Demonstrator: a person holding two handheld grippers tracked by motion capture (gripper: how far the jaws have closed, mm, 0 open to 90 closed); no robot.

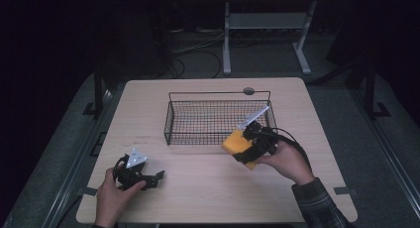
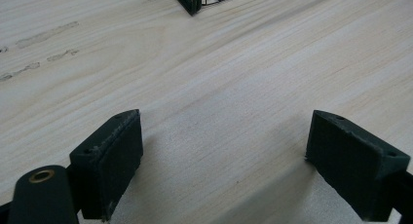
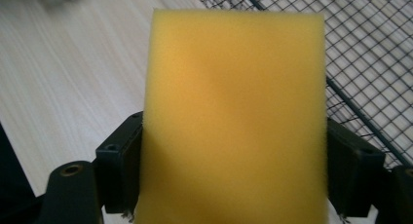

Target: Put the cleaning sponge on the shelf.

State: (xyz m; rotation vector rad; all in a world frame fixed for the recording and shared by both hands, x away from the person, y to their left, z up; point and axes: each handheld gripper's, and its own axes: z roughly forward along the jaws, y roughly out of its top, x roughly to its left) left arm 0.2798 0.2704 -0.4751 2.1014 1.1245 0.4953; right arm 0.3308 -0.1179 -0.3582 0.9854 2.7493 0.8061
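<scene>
A yellow sponge (image 1: pixel 236 142) is held above the table just in front of the black wire basket (image 1: pixel 218 120), near the basket's front right corner. My right gripper (image 1: pixel 247 149) is shut on it; in the right gripper view the sponge (image 3: pixel 234 117) stands between the two jaws and hides most of what lies ahead. My left gripper (image 1: pixel 154 178) rests low over the table at the front left, open, with bare wood between its fingers (image 2: pixel 109 160).
The basket is empty and stands at the middle of the light wooden table (image 1: pixel 208 193); its corner (image 2: pixel 192 2) shows in the left gripper view. A round cable hole (image 1: pixel 248 91) sits behind the basket. A metal table frame (image 1: pixel 267 25) stands on the floor beyond.
</scene>
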